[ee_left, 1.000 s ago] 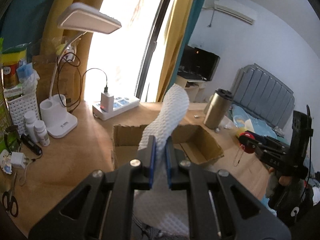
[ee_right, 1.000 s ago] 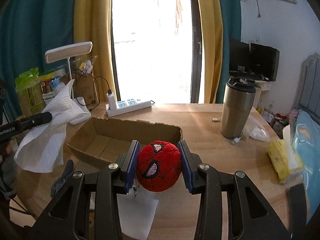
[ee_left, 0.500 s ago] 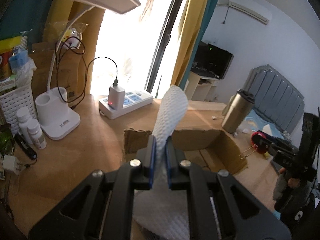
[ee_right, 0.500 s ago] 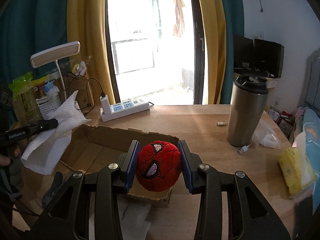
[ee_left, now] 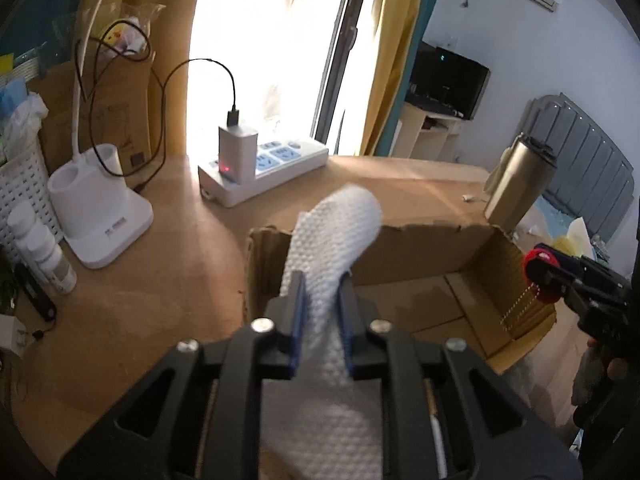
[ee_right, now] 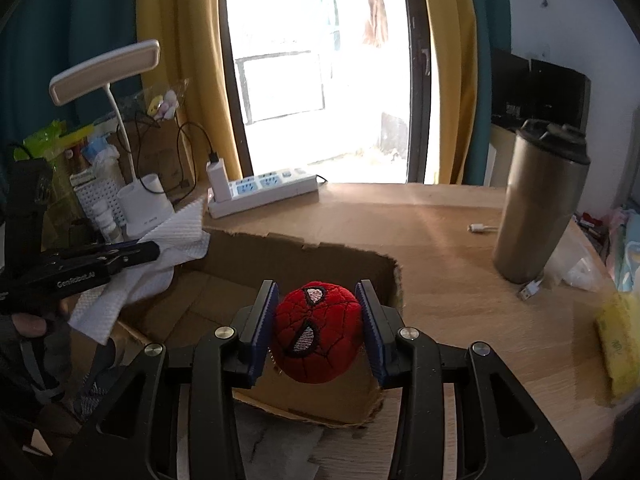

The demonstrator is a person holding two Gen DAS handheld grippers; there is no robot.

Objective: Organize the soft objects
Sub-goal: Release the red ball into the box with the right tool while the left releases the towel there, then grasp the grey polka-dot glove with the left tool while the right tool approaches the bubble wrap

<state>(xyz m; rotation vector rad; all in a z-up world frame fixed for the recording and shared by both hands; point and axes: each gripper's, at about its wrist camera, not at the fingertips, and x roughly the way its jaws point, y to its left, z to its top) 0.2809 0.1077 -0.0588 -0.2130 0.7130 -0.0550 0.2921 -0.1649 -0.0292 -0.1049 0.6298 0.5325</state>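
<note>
A white paper towel stands up between the blue pads of my left gripper, whose jaws are opening; the towel sits loosely in the widened gap, its top bent over. It hangs over the left end of an open cardboard box. In the right wrist view the left gripper and towel are at the box's left side. My right gripper is shut on a red spider-mask plush ball, held over the near right part of the box. The plush also shows at the right.
On the wooden table: a white power strip with a charger, a lamp base, white bottles and a basket at the left, a steel tumbler at the right, a yellow packet near the right edge.
Both grippers moved forward and down toward the box. The left jaws, tight on the towel before, now stand apart, and the towel's top has drooped. The right grip on the plush is unchanged.
</note>
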